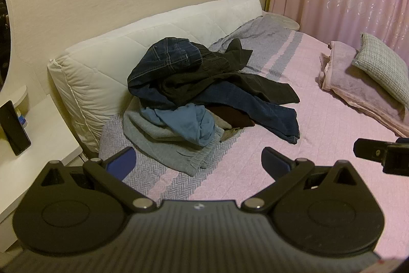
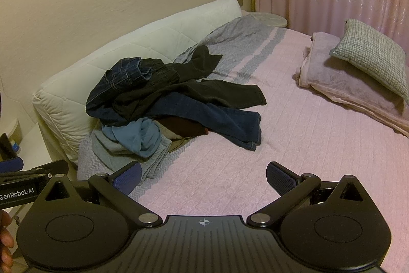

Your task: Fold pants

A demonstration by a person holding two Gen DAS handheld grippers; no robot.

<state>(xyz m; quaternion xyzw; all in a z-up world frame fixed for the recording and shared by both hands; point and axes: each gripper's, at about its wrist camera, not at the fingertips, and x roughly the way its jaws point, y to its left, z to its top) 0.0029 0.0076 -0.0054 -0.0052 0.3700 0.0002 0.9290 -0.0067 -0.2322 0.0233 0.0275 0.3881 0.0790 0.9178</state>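
A heap of pants point(image 1: 204, 91) point(image 2: 168, 104) lies on the pink bed against the white cushion: dark blue jeans and black pants on top, light blue and grey ones beneath. My left gripper point(image 1: 199, 163) hovers open over the bedspread in front of the heap, nothing between its blue pads. My right gripper point(image 2: 204, 177) is open too, also empty, short of the heap and to its right. Neither touches any cloth. In the left wrist view a black part of the right gripper shows at the right edge.
The pink bedspread point(image 1: 306, 119) point(image 2: 294, 145) stretches right of the heap. A folded mauve blanket point(image 2: 345, 83) with a checked pillow point(image 2: 373, 55) lies at the far right. A white cushion point(image 1: 107, 55) backs the heap. A white side table point(image 1: 38, 142) with a phone stands left. Pink curtains hang behind.
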